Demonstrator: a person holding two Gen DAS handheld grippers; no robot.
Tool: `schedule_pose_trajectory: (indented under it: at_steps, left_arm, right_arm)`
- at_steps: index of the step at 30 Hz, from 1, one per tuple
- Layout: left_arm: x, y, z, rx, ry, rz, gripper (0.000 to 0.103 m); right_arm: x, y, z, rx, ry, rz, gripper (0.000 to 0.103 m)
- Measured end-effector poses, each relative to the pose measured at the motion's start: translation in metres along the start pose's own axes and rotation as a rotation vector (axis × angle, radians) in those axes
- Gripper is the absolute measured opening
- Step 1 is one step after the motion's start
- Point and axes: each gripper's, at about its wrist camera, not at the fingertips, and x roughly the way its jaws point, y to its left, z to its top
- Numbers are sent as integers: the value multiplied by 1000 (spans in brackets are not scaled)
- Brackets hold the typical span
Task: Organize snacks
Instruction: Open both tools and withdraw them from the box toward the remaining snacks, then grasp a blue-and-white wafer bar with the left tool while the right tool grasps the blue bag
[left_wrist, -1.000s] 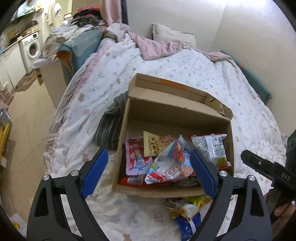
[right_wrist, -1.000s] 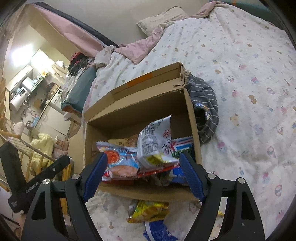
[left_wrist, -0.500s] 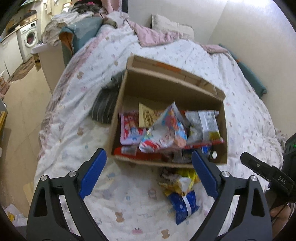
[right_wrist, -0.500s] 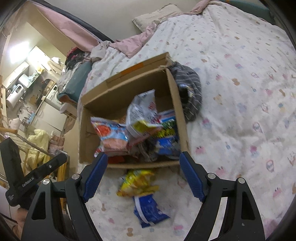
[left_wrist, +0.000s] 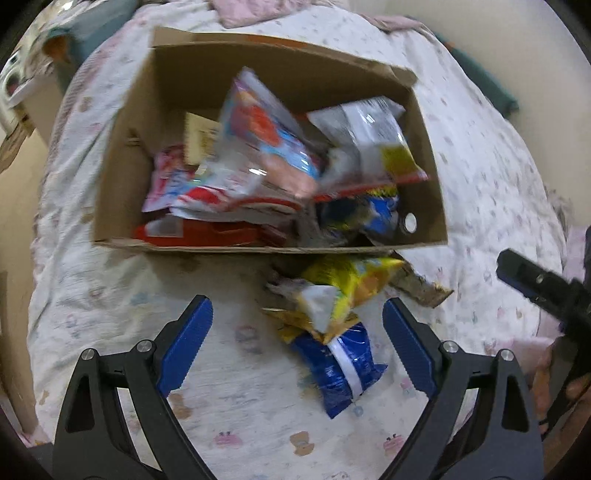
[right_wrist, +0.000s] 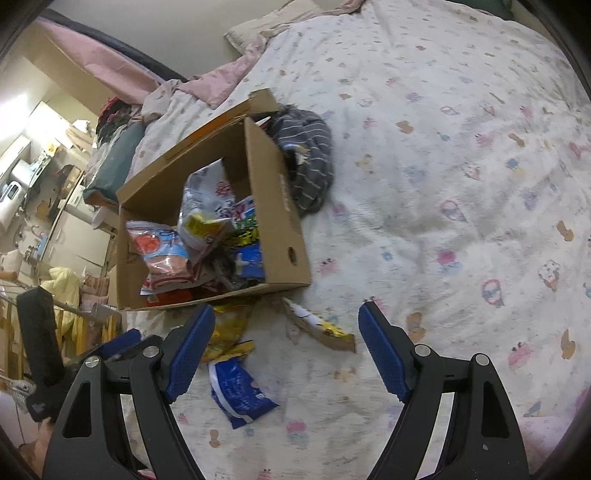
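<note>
The left tool (left_wrist: 295, 336) stands spread wide with nothing between its blue pads (left_wrist: 186, 343), hanging over the bed (left_wrist: 110, 295) just above a blue snack packet (left_wrist: 340, 369) and a yellow snack bag (left_wrist: 351, 280). The right tool (right_wrist: 286, 347) is likewise spread wide and empty, over a flat yellow-and-white packet (right_wrist: 321, 326) lying near the box's corner. Motion blur smears the printing on the packets, so no brand can be read.

A cardboard box (left_wrist: 122, 177) sits open on the patterned bedspread, heaped with snack packets (left_wrist: 266, 155): a red-and-blue bag, a silvery one with a yellow patch, and red and blue ones lower down, partly buried. A grey striped garment (right_wrist: 310, 166) lies touching the box's right wall. The loose packets lie on the bed just near of the box.
</note>
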Motion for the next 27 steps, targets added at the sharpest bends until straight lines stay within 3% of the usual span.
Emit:
schedule_pose_trajectory:
  at_steps: [10,12,17,21,24,25,26,27]
  left_arm:
    - [4,17,4,-84,17,-28,71]
    - [3,22,3,-91,27,-31,54]
    - [10,34,6,-117,41,-11,28]
    - [19,30,10,-92,55,-26,24]
    - [30,27,12,-80,76,3,23]
    - [33,29,12,-85,88,8,20]
    - [36,31,12,-92,103,6,4]
    - [38,33,13,-99,119,3,4]
  right_arm:
    - [-1,-8,4,25,-1,11,83]
    - [0,-5,6,20,0,19,83]
    - [4,2,6,-2,6,19,83]
    - [6,1,7,2,10,18,83]
    - [7,0,6,4,13,13,83]
    - [7,0,6,4,14,12,83]
    - [8,1,5,0,16,10,83]
    - [9,1,5,-2,18,8,83]
